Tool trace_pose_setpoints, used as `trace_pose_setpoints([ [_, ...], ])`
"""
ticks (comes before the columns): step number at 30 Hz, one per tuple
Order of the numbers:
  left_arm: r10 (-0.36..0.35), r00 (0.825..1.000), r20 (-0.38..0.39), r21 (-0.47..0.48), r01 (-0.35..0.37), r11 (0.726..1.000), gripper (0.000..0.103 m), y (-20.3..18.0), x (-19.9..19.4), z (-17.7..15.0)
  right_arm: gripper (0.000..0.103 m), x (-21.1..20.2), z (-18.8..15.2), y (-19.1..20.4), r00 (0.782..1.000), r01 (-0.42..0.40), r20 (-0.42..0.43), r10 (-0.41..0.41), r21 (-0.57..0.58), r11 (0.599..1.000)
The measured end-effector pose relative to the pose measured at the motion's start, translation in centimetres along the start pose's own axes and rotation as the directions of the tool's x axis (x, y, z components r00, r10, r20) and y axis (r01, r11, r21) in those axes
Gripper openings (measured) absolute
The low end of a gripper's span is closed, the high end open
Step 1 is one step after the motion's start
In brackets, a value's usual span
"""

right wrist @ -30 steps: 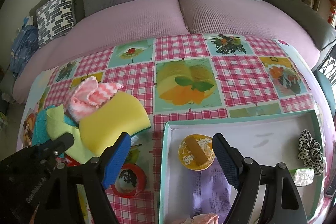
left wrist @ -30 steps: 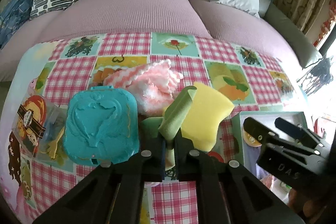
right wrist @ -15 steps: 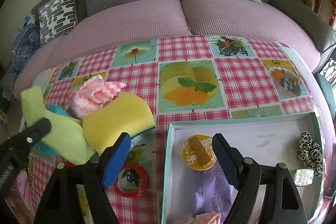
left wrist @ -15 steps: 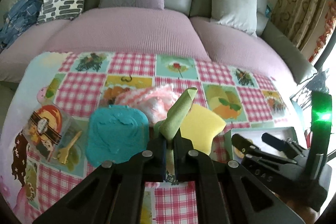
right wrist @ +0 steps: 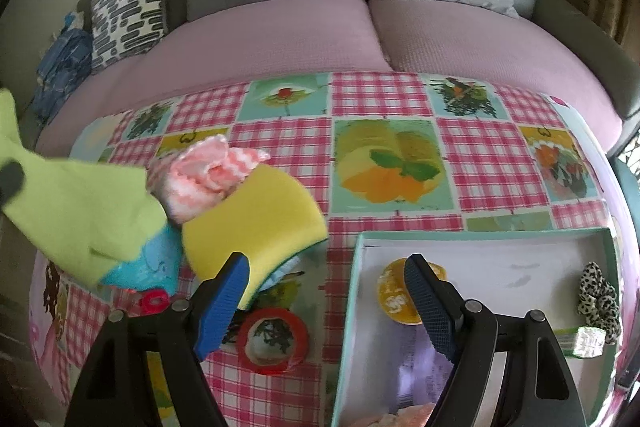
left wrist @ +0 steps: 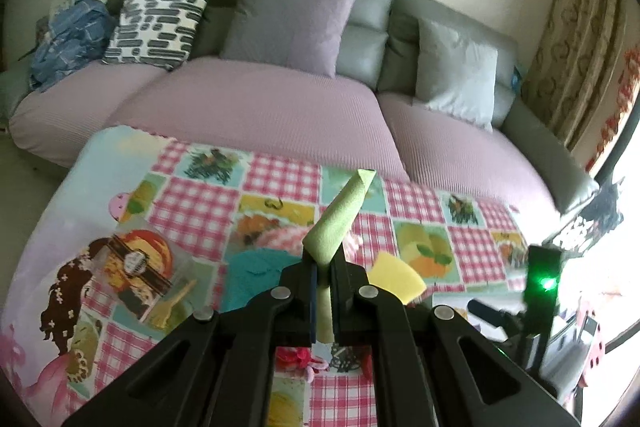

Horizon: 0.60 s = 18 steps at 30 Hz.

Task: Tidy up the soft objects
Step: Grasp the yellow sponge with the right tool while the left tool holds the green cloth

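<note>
My left gripper (left wrist: 325, 267) is shut on a light green cloth (left wrist: 340, 217), lifted above the table; the same green cloth (right wrist: 80, 211) hangs at the left of the right wrist view. Under it lie a yellow sponge (right wrist: 256, 223), a pink-and-white striped cloth (right wrist: 204, 175) and a teal moulded lid (left wrist: 256, 275). My right gripper (right wrist: 326, 301) stands open over the left edge of a white box (right wrist: 504, 259), nothing between its blue pads. In the box are a leopard-print scrunchie (right wrist: 598, 295) and a round yellow packet (right wrist: 396, 291).
A red tape ring (right wrist: 272, 343) lies on the checked tablecloth (right wrist: 380, 99) below the sponge. A clear snack packet (left wrist: 136, 275) sits at the table's left. A pink-covered sofa with cushions (left wrist: 288, 23) runs along the table's far side.
My left gripper has risen with the green cloth, pulling it up off the pile and away from the sponge. The right gripper has stayed in place, open.
</note>
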<state>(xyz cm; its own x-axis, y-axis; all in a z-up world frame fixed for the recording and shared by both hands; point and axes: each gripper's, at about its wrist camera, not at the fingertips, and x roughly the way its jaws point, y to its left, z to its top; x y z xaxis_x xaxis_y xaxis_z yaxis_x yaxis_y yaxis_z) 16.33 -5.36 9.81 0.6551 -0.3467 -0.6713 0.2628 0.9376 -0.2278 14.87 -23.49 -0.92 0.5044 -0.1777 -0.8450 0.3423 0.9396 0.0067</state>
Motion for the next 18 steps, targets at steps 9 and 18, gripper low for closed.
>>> trace_pose_setpoints([
  [9,0.139,0.987,0.081,-0.089,-0.131,0.987,0.005,3.7,-2.2,0.6,0.082,1.2,-0.8,3.2,0.999,-0.027,-0.021,0.026,-0.082,0.996],
  [18,0.198,0.979,0.045,-0.126,-0.191,0.974,0.005,5.7,-1.2,0.1,0.082,3.0,-1.1,6.0,0.998,-0.037,-0.056,0.03,-0.132,0.991],
])
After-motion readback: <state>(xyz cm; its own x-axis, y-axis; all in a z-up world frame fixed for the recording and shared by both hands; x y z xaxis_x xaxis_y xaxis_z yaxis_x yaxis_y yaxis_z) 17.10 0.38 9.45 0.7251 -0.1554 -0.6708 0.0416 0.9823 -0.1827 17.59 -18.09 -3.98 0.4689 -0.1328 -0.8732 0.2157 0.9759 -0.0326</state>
